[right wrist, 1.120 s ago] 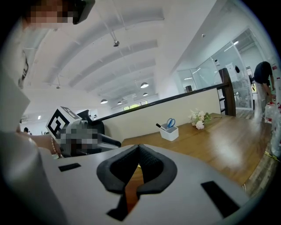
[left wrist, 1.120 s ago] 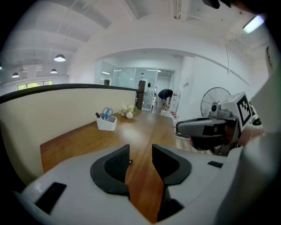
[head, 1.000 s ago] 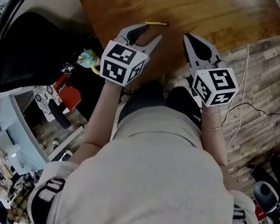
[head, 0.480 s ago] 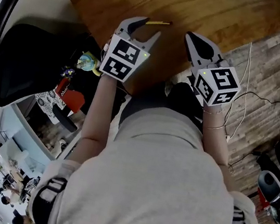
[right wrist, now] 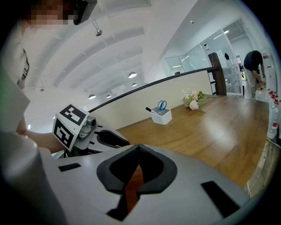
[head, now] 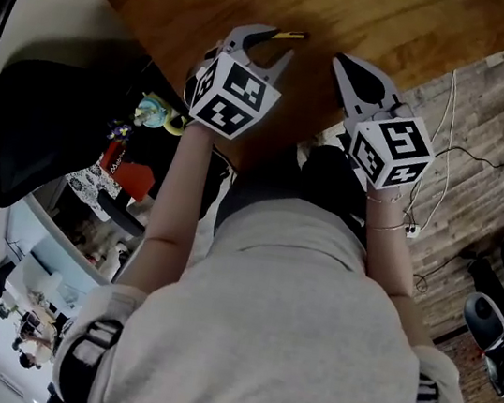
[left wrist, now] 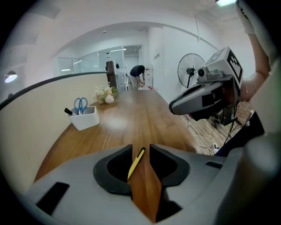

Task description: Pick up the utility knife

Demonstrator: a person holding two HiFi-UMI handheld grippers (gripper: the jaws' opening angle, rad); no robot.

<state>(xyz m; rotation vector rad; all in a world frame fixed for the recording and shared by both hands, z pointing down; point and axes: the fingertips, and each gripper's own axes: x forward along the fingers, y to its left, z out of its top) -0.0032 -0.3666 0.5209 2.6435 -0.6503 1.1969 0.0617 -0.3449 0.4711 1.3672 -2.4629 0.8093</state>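
Note:
The yellow utility knife lies on the wooden table near its front edge. My left gripper is low over the knife, and its jaws are closing. In the left gripper view the knife lies in the gap between the jaws of that gripper, and the pads do not touch it. My right gripper hovers to the right of the knife with its tips together and nothing held. That view shows my right gripper shut, with the left gripper beside it.
A white holder with blue scissors stands further along the table, with flowers beyond it. A fan stands at the right. Cables lie on the floor. A black chair is at my left.
Both grippers have come down towards the table. The left gripper has rolled and moved up to the knife, and its jaws have narrowed around it. The right gripper stays shut.

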